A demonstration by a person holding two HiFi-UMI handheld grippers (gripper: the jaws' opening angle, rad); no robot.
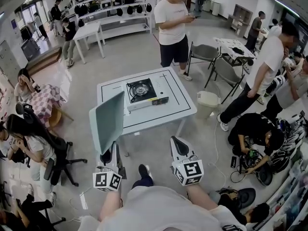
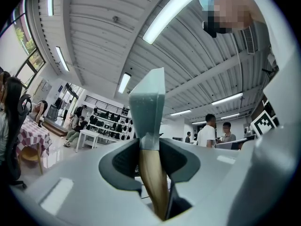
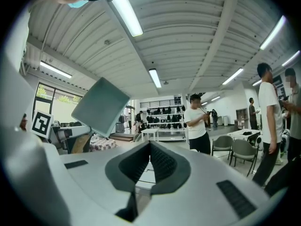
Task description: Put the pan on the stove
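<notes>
The left gripper [image 2: 149,160] is clamped on the wooden handle [image 2: 153,185] of a square, grey-green pan [image 1: 107,121]. In the left gripper view the handle runs up between the two jaws, which press on it from either side, and the pan's body rises edge-on above them towards the ceiling. In the head view the pan stands upright above the gripper with its flat face to the camera. It is held in the air and overlaps the near left corner of the white bench [image 1: 179,106]. It touches neither the bench nor the stove.

The right gripper [image 3: 149,160] has its jaws pressed together with nothing between them. In the head view it is held beside the left gripper, in front of the bench's near edge. The right gripper view catches the pan [image 3: 100,106] up to its left.

The portable gas stove [image 1: 144,93] sits near the middle of the bench. Its black burner is bare and its pale front panel faces the person. It is well apart from the pan.

Beyond the bench a person in a white T-shirt [image 1: 173,19] stands looking down at something in hand. Two grey chairs [image 1: 204,52] stand to the right. A white bin [image 1: 208,102] sits on the floor just beside the bench's right side.
</notes>
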